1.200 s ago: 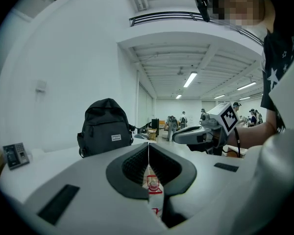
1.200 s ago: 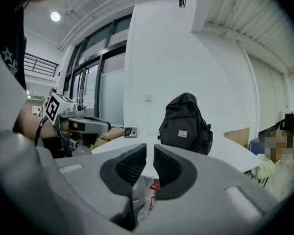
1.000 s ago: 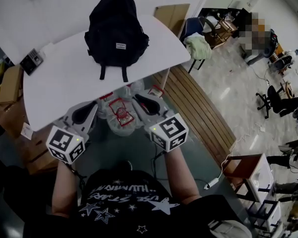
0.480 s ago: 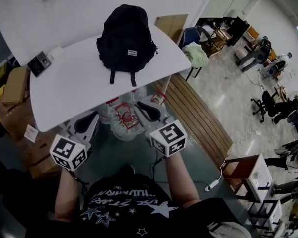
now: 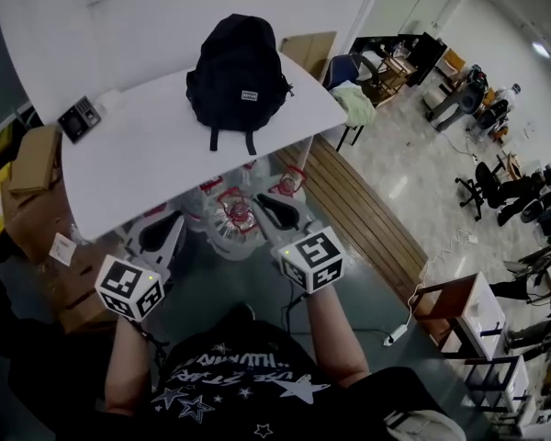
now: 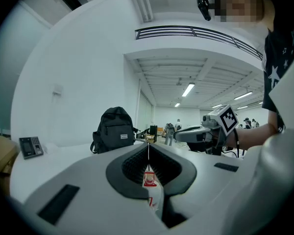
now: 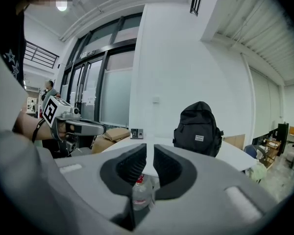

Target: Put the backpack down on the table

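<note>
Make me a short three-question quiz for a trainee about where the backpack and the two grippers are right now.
1. What does the backpack stand on?
2. The left gripper has its jaws: A) wide apart, B) together with nothing in them, C) clamped on a strap.
3. True or false: the right gripper is touching the backpack.

Key:
1. The white table; it stands upright there.
2. B.
3. False. It is held short of the table's edge, its jaws a narrow gap apart with nothing in them.
</note>
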Motion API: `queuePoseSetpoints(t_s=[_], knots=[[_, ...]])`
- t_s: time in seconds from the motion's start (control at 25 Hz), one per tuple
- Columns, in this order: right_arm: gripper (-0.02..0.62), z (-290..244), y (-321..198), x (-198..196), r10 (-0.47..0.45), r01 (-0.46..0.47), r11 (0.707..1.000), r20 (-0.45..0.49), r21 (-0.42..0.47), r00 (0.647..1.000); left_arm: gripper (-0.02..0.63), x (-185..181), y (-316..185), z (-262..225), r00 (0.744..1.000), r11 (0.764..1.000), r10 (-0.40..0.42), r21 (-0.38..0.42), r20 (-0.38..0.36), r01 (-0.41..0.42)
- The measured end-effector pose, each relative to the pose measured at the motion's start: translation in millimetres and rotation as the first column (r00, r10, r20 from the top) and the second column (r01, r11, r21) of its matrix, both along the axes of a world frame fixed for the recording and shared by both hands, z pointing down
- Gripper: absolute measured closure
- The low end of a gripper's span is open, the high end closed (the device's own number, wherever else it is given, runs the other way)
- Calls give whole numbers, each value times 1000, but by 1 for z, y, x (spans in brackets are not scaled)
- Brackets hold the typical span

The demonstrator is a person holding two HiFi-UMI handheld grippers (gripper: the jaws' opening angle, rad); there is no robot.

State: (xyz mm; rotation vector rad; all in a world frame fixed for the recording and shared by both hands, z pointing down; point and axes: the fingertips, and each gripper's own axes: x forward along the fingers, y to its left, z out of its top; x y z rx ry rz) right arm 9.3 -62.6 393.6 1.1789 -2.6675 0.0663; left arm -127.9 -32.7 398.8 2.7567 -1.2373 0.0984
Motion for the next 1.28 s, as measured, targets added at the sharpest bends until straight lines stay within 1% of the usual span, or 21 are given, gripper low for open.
queuePoseSetpoints(t_s=[0.32, 0.4, 0.48, 0.68, 0.8, 0.96, 1.28], knots=[[554, 20, 44, -15, 25, -26, 999, -29, -35, 999, 597, -17, 41, 8, 999, 999, 38, -22, -15, -38], [595, 22, 54, -17, 34, -36, 999, -44, -31, 998, 597, -22, 50, 11, 999, 999, 44, -25, -12, -45], [595, 24, 61, -19, 40, -42, 999, -63, -34, 997, 597, -27, 56, 14, 999, 999, 42, -32, -14, -42], [595, 31, 74, -24, 24, -30, 998, -96, -58, 995, 597, -30, 66, 19, 999, 998, 40, -42, -28, -41], [595, 35, 78, -28, 5, -13, 998, -122, -58, 993, 597, -29, 68, 20, 999, 998, 43, -43, -34, -44], [595, 37, 82, -28, -14, 6, 998, -116, -70, 993, 597, -25, 71, 24, 999, 998, 42, -50, -31, -43], [595, 50, 75, -15, 17, -26, 994, -80, -106, 997, 597, -20, 67, 25, 999, 998, 32, -53, -20, -33]])
